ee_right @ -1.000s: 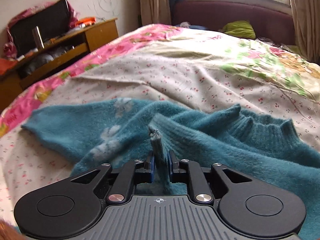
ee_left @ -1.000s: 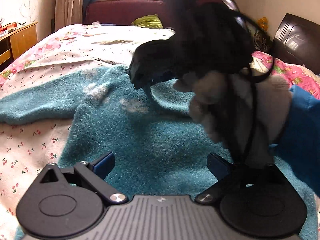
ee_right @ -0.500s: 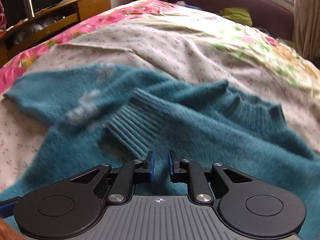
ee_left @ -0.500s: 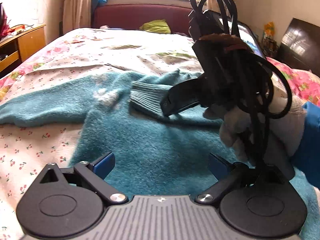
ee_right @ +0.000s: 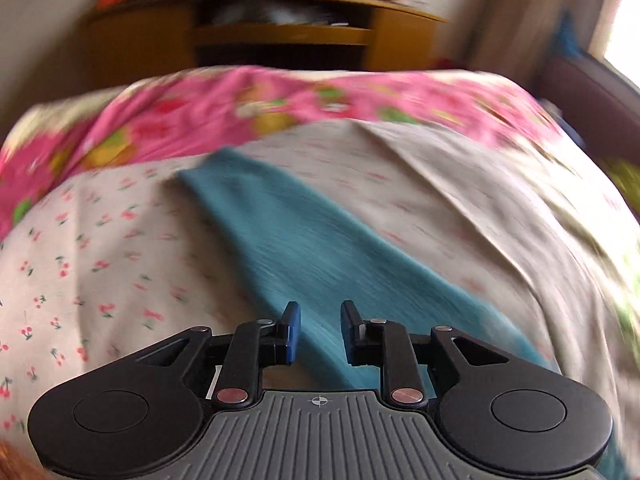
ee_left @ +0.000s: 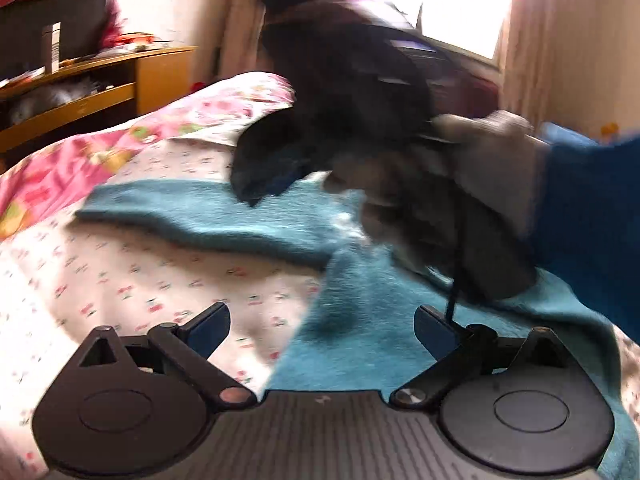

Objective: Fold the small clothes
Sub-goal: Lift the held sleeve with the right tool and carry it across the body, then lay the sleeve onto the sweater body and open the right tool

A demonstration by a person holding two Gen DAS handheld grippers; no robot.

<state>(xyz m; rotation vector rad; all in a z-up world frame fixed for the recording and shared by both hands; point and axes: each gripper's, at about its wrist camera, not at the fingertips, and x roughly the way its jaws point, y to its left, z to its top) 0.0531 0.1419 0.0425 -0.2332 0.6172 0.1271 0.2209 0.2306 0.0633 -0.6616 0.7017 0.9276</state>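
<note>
A teal sweater (ee_left: 372, 320) lies flat on the flowered bed sheet (ee_left: 120, 280), one sleeve (ee_left: 200, 216) stretched out to the left. My left gripper (ee_left: 322, 328) hovers open over the sweater's left edge with nothing between its fingers. In the left wrist view, a gloved hand (ee_left: 480, 168) holds my right gripper (ee_left: 256, 188), blurred, above that sleeve. The right wrist view shows the sleeve (ee_right: 304, 248) running away under my right gripper (ee_right: 320, 332). Its jaws are opening, with a clear gap and nothing pinched between them.
A wooden cabinet (ee_left: 100, 92) stands past the bed's far side and also shows in the right wrist view (ee_right: 280, 32). Pink flowered bedding (ee_right: 280, 108) borders the sheet. A bright window (ee_left: 460, 0) and curtain (ee_left: 560, 40) are behind. A blue sleeve (ee_left: 592, 220) covers the arm at right.
My right gripper let go of the ribbed cuff it pinched, swung left over the outstretched sleeve, and its jaws spread wider. The left gripper also shifted left, still open.
</note>
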